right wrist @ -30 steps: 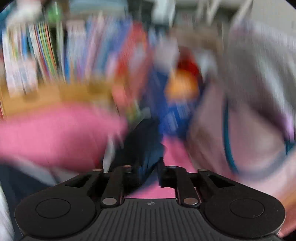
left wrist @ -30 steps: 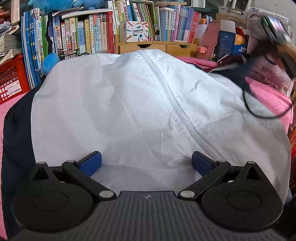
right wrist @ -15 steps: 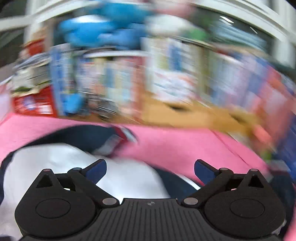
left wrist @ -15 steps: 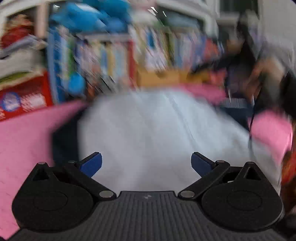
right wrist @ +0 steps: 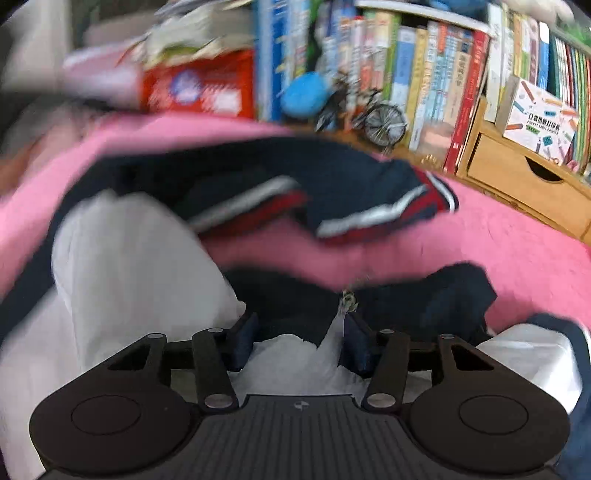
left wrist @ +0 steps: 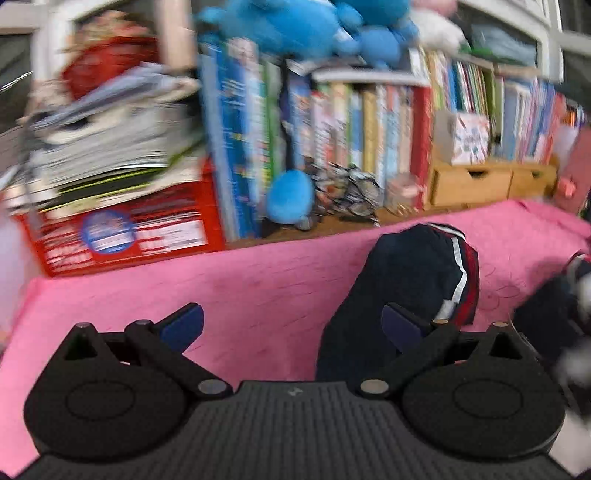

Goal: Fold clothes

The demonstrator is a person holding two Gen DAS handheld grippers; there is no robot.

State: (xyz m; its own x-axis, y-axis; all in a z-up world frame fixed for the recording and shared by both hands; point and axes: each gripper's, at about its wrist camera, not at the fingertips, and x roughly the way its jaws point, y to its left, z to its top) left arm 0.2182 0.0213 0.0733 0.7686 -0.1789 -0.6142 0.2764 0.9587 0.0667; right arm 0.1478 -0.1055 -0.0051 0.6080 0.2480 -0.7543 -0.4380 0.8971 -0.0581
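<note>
A navy jacket with a white lining lies on the pink cover. Its striped navy sleeve stretches along the far side. My right gripper hangs over the jacket's edge, its jaws closing. White lining and navy fabric with a zip pull lie between them, and the pads do not visibly press on it. My left gripper stands open over the pink cover. Its right fingertip overlaps the folded-over sleeve, and nothing is between the jaws.
A red crate, rows of books and a wooden drawer unit line the far edge. Blue plush toys sit on top. A small model bicycle stands by the books. A blurred dark shape is at the right.
The left gripper swung left, off the white jacket body onto pink cover by the sleeve, staying open. The right gripper let go of dark fabric, opened wide, then narrowed over the jacket's edge.
</note>
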